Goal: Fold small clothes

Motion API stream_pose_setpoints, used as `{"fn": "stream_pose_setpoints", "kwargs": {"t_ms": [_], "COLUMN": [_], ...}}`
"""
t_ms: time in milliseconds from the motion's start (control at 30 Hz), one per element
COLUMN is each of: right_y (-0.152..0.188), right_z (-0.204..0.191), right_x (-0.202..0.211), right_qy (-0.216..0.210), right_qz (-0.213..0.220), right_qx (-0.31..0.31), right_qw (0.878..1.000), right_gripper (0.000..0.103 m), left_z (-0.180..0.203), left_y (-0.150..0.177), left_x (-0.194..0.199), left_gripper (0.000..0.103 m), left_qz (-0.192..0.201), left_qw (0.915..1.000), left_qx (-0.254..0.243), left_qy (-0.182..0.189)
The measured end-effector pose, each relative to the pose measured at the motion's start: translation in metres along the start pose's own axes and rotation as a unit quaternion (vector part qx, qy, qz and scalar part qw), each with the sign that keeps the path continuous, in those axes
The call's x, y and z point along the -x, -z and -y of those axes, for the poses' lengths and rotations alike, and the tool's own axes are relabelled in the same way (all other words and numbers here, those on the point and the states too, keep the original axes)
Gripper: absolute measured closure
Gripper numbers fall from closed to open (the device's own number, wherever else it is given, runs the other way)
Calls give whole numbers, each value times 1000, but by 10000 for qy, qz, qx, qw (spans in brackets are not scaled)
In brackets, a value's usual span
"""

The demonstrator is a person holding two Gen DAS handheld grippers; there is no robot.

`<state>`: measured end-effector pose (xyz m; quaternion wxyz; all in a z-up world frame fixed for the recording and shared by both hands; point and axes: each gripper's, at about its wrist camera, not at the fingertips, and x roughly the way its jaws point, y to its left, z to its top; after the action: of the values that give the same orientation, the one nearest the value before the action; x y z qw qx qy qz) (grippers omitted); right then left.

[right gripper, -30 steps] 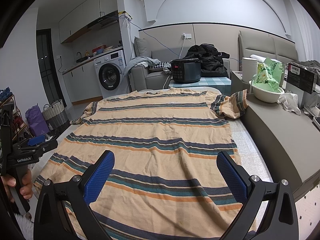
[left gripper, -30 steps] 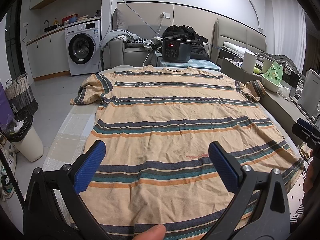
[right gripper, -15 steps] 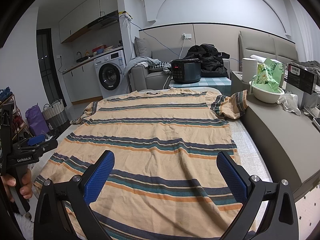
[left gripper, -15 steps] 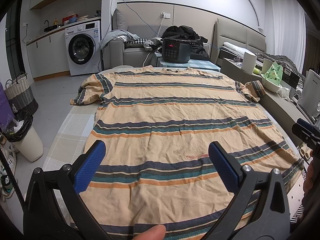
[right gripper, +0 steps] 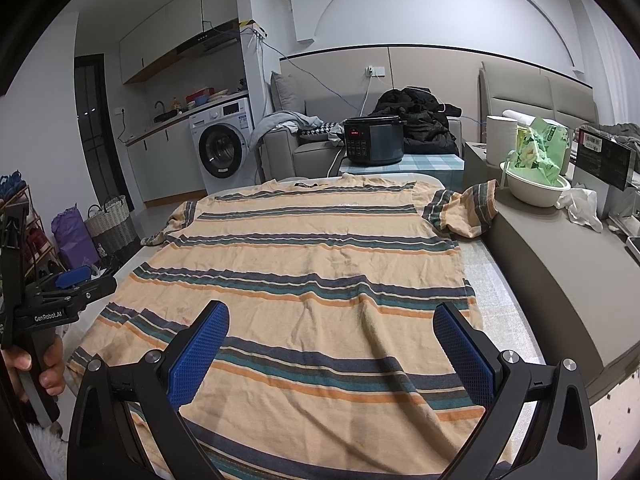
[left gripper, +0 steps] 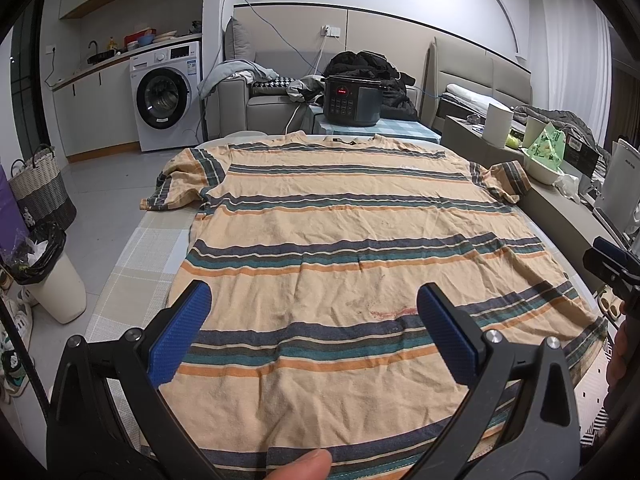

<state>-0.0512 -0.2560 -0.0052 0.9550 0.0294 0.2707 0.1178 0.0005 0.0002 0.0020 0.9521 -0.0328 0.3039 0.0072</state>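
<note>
Striped T-shirt (left gripper: 352, 248) lies spread flat, front up, on the checked table (left gripper: 136, 256), covering most of it; its collar points away from both cameras, toward the black rice cooker (left gripper: 352, 100), and its hem lies nearest the grippers. One short sleeve hangs off the table edge on the washing-machine side, the other rides up against the grey counter (right gripper: 560, 280) on the opposite side. The cloth shows light wrinkles and a small reddish stain near the hem.

Beyond the shirt's collar, the washing machine (left gripper: 164, 96) stands with its door closed — what is in the drum cannot be told. Beside the sleeve that hangs off, on the floor, a woven basket (left gripper: 40, 192) stands near a white bin (left gripper: 52, 276) lined with a black bag; some pale scraps show in the bag. On the counter beside the other sleeve, a white bowl (right gripper: 536, 192) holds a green printed packet (right gripper: 540, 152).

Left gripper (left gripper: 314, 334) hovers over the hem part of the shirt, jaws spread wide with nothing between the blue pads. Right gripper (right gripper: 330, 354) does the same over the hem on its side — released, holding nothing.
</note>
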Motion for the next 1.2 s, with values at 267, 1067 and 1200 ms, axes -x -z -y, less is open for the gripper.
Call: {"fn": "stream_pose_setpoints", "kwargs": {"t_ms": [267,1067,1200], "right_y": [1,1,-4], "right_z": [-1,11,18], "right_x": [-1,-6,-8], "right_qy": [-9,147,126], "right_qz": [-23,-71,-105], "right_qx": [27,-180,-331], "right_qw": [10000,9997,9993], "right_gripper": [0,0,0], "left_z": [0,7,5], "left_y": [0,7,7], "left_x": [0,-7,-7], "left_gripper": [1,1,1], "left_qz": [3,111,179], "left_qw": [10000,9996,9993], "left_qx": [1,-79,86], "left_qy": [-4,228,317]}}
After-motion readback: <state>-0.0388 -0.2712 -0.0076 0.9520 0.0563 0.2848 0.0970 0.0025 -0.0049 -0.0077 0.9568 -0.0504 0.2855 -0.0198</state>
